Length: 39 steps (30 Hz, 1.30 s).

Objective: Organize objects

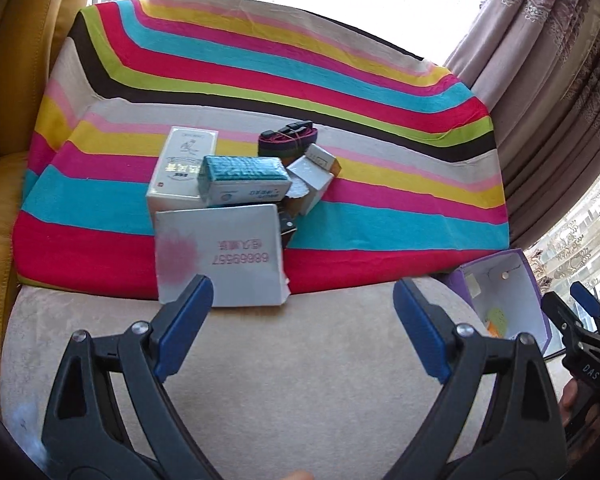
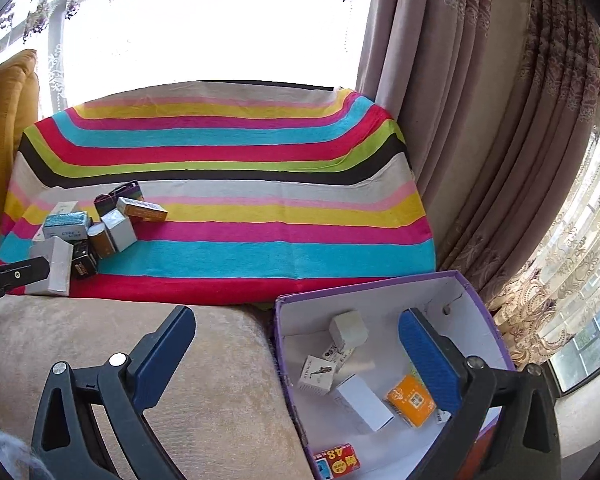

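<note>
Tools Open Between Pile and Collection Box

Status. Left tool (image 1: 302, 300) stands with its fingers wide apart and nothing between them. Right tool (image 2: 296, 334) is likewise spread wide and empty; its right finger hangs over the interior of the purple box (image 2: 476, 300), its left finger over the beige cushion (image 2: 204, 380).

Placement rationale. The purple box sits directly ahead of and below the right tool, open side up, so items can be dropped in from above. Several small cartons already lie on its floor, among them an orange carton (image 2: 410, 400) and a white carton (image 2: 364, 402). The judgement is that this box is the collecting point and the pile is the source.

Task items. The remaining pile rests on the striped blanket (image 1: 380, 216), ahead of the left tool. Nearest its left finger lies a flat white box (image 1: 220, 256), just beyond the fingertip, not touched.

Orientation. The flat white box lies broad face up, printed digits reading upside down to the tool. Its long axis runs roughly across the tool's line of approach. A teal-topped carton (image 1: 242, 174) lies behind it, long axis likewise crosswise, slightly skewed.
</note>
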Tool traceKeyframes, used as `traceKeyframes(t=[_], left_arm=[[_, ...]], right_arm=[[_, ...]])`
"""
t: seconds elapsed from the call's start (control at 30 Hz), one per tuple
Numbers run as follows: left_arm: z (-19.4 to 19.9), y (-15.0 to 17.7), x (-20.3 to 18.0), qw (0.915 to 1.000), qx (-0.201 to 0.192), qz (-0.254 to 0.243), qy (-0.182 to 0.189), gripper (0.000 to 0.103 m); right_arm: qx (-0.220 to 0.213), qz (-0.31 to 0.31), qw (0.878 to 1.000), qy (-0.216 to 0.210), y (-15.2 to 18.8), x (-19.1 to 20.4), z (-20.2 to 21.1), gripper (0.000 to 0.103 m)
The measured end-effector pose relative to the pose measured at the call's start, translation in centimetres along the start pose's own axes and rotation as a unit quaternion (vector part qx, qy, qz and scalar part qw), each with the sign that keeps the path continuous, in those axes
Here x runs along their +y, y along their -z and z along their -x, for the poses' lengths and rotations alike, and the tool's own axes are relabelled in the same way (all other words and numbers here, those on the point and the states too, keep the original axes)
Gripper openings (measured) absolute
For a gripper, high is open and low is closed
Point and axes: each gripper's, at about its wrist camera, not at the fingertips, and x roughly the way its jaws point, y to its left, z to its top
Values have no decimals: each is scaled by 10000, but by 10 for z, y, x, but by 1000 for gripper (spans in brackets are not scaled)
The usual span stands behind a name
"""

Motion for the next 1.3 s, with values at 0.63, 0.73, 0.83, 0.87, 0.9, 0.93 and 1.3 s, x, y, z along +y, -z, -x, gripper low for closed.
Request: traceKeyframes(t=[0.63,0.73,0.83,0.87,0.9,0.93,1.3], left_arm=[[-51,-14,50,9935,992,527,-187,103],[-61,-15,59,9912,1112,684,-198,103],[-62,-12,65,9907,1138,740,-61,92],[-60,-11,65,9912,1110,722,-29,92],[-57,-9,65,9919,1053,705,-3,92],[-54,-8,64,9926,1005,679,6,92],[-2,11,92,9943,104,988,-399,92]], right_arm=[[98,321,9975,-625,-9,61,-5,103],[71,457,9961,-752,-14,78,-7,103],[58,564,9940,-931,-20,96,-12,103],[58,585,9935,-980,-22,101,-14,103],[52,614,9928,-1025,-24,107,-15,103],[46,652,9922,-1058,-27,113,-17,103],[47,881,9812,-1718,-46,169,-44,103]])
